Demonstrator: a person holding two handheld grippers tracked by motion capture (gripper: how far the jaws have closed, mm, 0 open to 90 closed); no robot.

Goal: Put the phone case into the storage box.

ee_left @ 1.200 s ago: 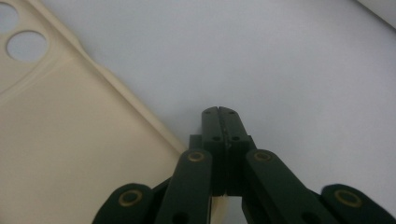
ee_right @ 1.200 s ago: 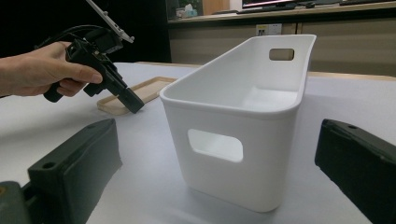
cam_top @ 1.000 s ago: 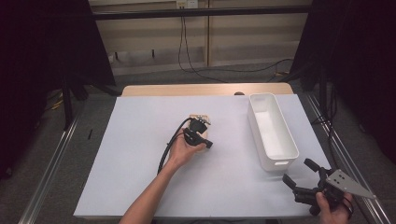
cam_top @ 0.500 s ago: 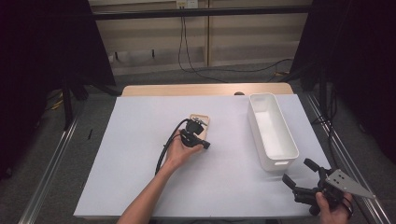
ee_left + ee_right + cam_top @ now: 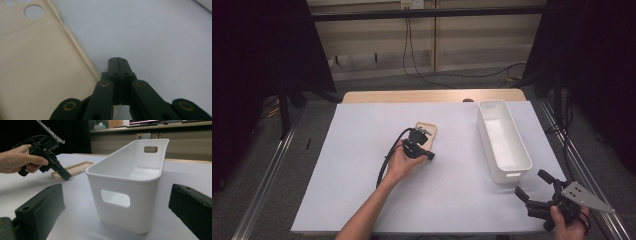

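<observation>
A beige phone case lies flat near the middle of the white table sheet. My left gripper is held in a hand just at the case's near edge. In the left gripper view its jaws are shut with nothing between them, and the left gripper points down at the sheet just right of the phone case. My right gripper is at the table's front right corner, open and empty, facing the short end of a white bin. In the right gripper view the right gripper frames the white bin.
The bin stands lengthwise along the right side of the sheet, with nothing visible inside it. The left gripper's black cable loops beside the forearm. A wooden table edge shows at the back. Metal rails run along both sides.
The left gripper has shifted slightly toward the near left, so more of the phone case shows. The right gripper has stayed put.
</observation>
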